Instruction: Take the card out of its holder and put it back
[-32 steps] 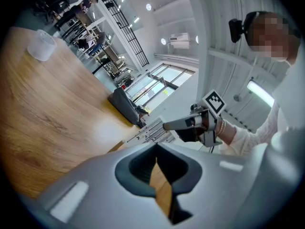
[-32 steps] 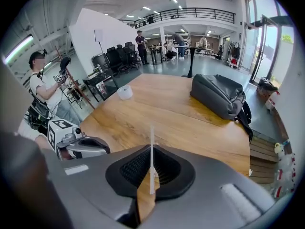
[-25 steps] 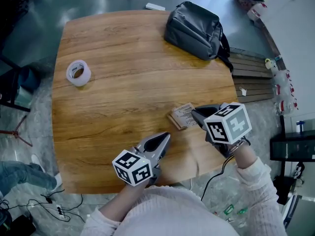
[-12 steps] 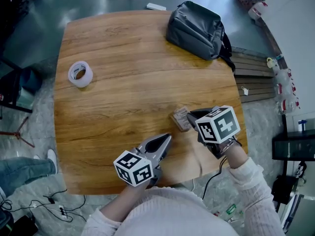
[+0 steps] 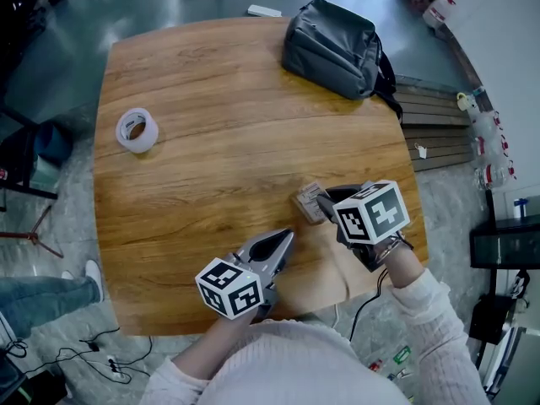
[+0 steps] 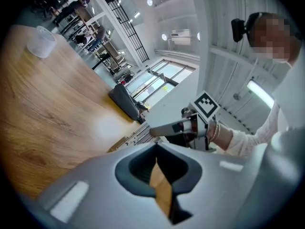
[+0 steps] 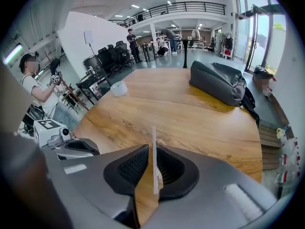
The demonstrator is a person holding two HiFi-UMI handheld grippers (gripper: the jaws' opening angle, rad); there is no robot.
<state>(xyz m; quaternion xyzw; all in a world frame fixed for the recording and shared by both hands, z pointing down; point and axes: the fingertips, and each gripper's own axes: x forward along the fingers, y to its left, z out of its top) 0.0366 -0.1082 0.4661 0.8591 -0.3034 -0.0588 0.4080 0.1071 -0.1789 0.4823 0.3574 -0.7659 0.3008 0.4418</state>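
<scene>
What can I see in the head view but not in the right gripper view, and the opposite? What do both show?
Head view only: the right gripper from above with its marker cube, and the person's pale sleeve.
Right gripper view only: the card edge-on between that gripper's opening jaws, with a gap on its left side; distant people.
Both: the table, the grey bag, the tape roll, the left gripper.

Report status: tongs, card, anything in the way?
Left tongs shut, empty. Right tongs opening, card edge-on between them, by the holder. Backpack and tape roll sit far off.
</scene>
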